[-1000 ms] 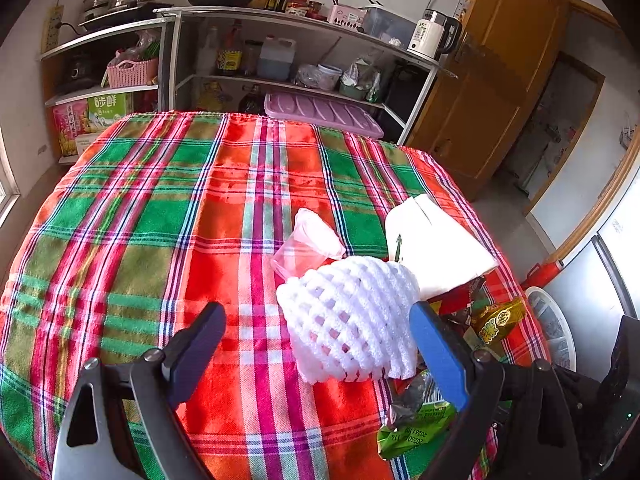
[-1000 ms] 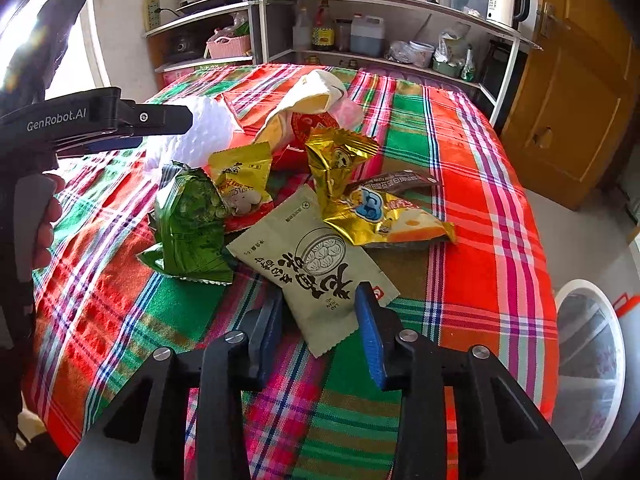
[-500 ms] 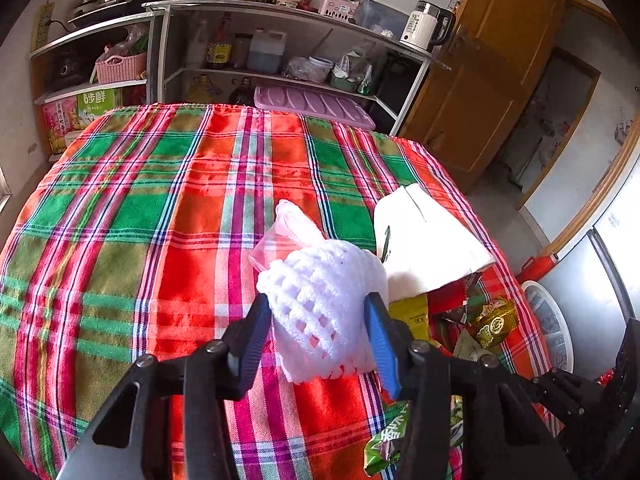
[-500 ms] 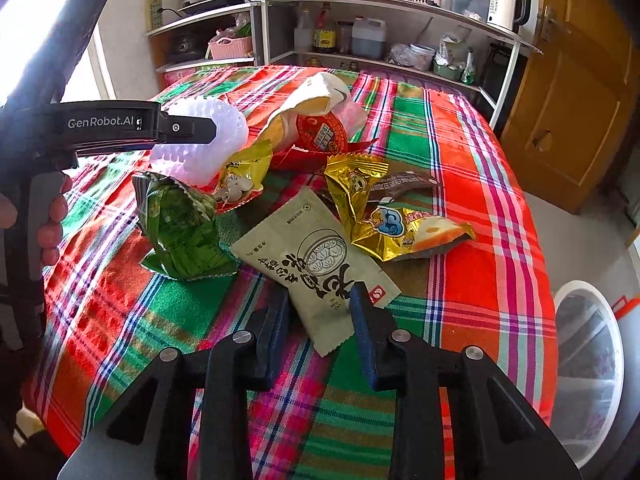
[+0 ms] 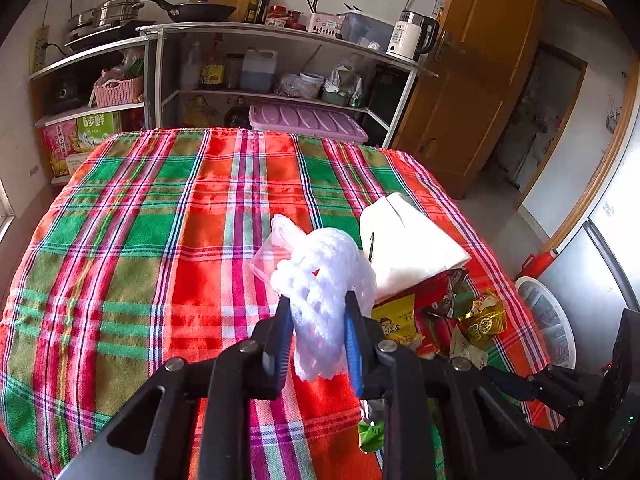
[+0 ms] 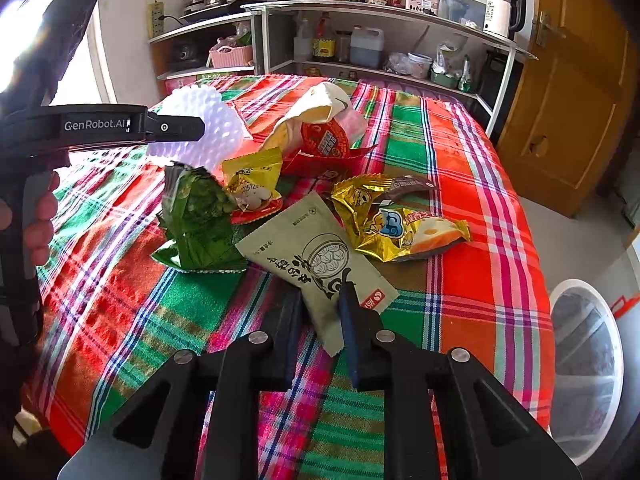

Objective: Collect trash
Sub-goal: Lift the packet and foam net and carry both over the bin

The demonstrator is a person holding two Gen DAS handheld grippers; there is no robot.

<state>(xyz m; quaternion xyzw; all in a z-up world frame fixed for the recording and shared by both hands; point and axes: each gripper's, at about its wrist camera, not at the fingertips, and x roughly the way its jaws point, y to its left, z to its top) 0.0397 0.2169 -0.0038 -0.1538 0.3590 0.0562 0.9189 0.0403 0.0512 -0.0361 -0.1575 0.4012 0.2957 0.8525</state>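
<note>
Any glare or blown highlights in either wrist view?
Right wrist: window top left is blown out and washes the foam fruit net pale violet. Left wrist: evenly lit, no glare, net detail readable. Both: strong fisheye bending, dark corners.

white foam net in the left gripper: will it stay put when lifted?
Probably. The foam net has squashed narrow between the left gripper fingers, so it looks soft and springy. Its open mesh suggests it is very light. The loose end bulging past the fingers may flop or snag the pink bag beside it.
</note>
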